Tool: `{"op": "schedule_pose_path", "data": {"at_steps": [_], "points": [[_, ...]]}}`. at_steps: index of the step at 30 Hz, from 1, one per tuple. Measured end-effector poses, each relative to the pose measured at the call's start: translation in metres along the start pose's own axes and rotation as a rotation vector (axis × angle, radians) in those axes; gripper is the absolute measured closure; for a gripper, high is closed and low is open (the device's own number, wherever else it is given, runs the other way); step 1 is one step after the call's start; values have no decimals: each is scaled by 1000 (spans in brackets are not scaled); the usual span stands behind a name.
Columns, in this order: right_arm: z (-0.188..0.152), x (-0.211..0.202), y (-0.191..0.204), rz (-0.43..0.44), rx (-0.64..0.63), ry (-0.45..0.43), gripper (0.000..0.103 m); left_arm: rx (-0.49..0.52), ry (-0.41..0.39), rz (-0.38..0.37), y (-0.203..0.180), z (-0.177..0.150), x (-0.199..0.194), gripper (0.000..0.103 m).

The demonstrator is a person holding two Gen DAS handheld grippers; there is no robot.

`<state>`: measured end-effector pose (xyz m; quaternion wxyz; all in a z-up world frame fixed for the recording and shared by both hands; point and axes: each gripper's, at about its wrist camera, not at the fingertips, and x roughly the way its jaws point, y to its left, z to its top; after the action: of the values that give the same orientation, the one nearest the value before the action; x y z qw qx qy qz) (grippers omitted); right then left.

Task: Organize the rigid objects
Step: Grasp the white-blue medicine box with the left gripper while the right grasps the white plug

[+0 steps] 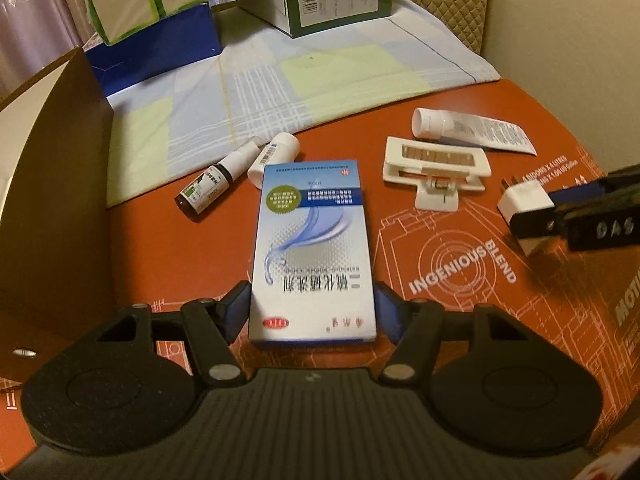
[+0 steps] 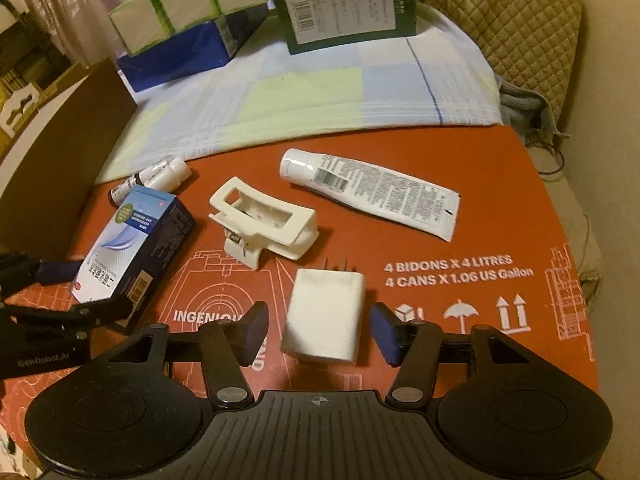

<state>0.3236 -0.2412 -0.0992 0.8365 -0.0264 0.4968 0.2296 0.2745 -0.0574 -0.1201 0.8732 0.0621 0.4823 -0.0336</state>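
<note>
So the left gripper (image 1: 313, 312) has its blue pads pressed flat on the two long sides of the blue-and-white medicine carton (image 1: 312, 248), clamped near its close end. The carton lies on the red printed cardboard (image 1: 460, 280), or barely off it; I can't tell which. The right gripper (image 2: 319, 330) is straddling the white plug adapter (image 2: 326, 314), jaws released, with a gap showing on both sides, so nothing is held there.

Handling guesses: the carton is thin card, probably light and a bit crushable, so gripping the long sides is the way to go, gently. The adapter looks like hard, smooth plastic, compact and stiff. I'd pinch its flat sides and stay off the prongs at the far end, since it could slip if caught on a corner.

Further out, by my count:
- one white hair claw clip (image 2: 262, 222), rigid but springy, between the carton and the adapter
- one white squeeze tube (image 2: 372, 192), softish, beyond the clip
- two small bottles behind the carton: one dark glass bottle (image 1: 212, 184), likely fragile, and one white bottle (image 1: 274, 158)
- three boxes on the checked cloth (image 2: 304, 104) at the back: a green-edged white box (image 2: 188, 8) on top of a blue box (image 2: 188, 54), plus a dark green box (image 2: 348, 4)
</note>
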Motion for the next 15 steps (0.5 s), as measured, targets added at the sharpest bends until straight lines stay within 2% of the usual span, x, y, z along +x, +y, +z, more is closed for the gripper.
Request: {"op": "schedule_pose_path", "data": {"at_steps": [7, 8, 10, 15], "points": [[0, 14, 7, -49, -39, 3, 50, -18, 12, -2, 0, 17, 13, 38], [-2, 14, 7, -52, -45, 3, 52, -24, 8, -3, 0, 19, 14, 39], [-4, 13, 7, -55, -52, -3, 61, -22, -2, -3, 1, 20, 14, 41], [-10, 9, 7, -41, -78, 5, 64, -15, -10, -18, -1, 10, 7, 42]]}}
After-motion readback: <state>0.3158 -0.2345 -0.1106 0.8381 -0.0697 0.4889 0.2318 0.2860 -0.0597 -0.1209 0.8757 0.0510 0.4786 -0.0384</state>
